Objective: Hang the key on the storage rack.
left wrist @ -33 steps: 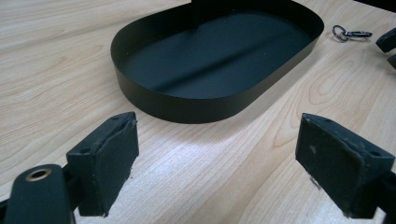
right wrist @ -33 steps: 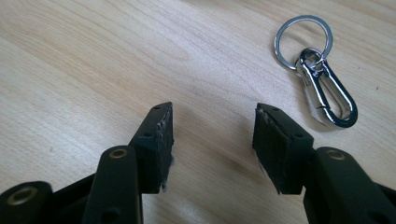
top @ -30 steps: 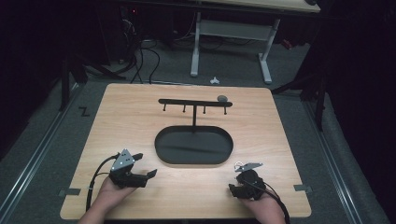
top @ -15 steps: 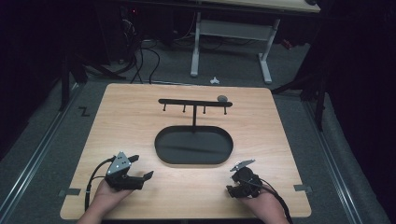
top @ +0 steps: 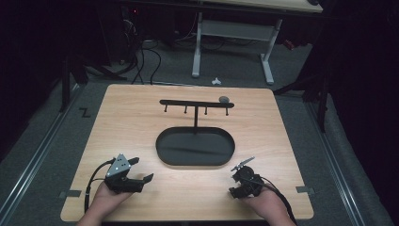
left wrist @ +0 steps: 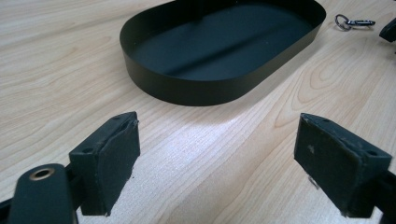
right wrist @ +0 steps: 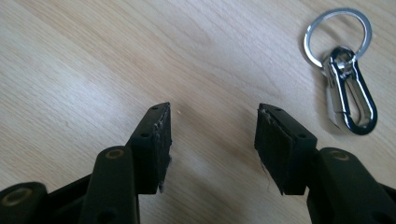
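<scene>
Bare black oval tray point(top: 195, 160), key clip point(right wrist: 345, 88) lying beside open right tongs point(right wrist: 212, 135)

The high view looks down on the table point(top: 141, 117) from afar; both gripper views skim it closely, sharing the key ring point(right wrist: 345, 65).

A light wooden table with rounded corners point(top: 141, 117) stands on a grey carpeted floor point(top: 56, 141) in a dim room whose edges fall into darkness. Beyond the table's far edge, a white metal desk frame with two legs point(top: 233, 30) stands on the floor. To its left, black cables point(top: 141, 56) lie tangled on the carpet. A metal rail point(top: 33, 165) runs along the floor on the table's left side, and another point(top: 336, 165) on the right.
</scene>
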`<state>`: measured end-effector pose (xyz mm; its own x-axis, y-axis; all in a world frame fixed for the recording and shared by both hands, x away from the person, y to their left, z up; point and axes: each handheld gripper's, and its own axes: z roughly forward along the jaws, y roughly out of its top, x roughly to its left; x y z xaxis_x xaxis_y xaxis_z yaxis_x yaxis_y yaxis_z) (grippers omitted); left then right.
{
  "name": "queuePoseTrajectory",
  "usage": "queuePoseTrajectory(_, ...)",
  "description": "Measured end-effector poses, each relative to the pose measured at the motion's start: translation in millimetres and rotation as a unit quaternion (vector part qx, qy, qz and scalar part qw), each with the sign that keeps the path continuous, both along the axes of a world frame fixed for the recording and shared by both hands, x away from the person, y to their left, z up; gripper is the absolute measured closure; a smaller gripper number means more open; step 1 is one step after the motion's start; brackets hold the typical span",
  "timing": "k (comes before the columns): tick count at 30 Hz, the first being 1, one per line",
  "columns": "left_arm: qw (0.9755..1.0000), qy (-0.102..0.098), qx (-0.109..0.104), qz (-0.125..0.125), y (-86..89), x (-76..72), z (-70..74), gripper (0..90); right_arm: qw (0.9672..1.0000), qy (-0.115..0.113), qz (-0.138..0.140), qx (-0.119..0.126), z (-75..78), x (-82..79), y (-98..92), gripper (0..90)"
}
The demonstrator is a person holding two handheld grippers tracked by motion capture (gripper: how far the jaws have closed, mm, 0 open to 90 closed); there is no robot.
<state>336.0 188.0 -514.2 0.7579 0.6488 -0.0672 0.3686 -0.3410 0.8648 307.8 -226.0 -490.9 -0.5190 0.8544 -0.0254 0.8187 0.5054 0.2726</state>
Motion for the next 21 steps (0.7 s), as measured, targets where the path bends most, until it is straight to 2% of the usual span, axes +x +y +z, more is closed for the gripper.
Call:
queuePoseTrajectory(2,1.0,0.002,0.003,-0.002,-2.5,0.6,-0.8,14.9,0.9999,0.01,-0.001,-0.002,0.1,0.7,-4.4,47.4)
queuePoseTrajectory(13,0.9999,0.002,0.007,-0.008,-3.4,2.0,-0.8,14.9,0.9994,0.025,-0.02,-0.016,10.5,9.1,-26.9,48.5)
queuePoseTrajectory(21,0.9999,0.004,0.009,-0.012,-4.6,2.5,-1.3,15.0,0.9984,0.036,-0.009,-0.044,19.3,24.0,-34.2,50.4)
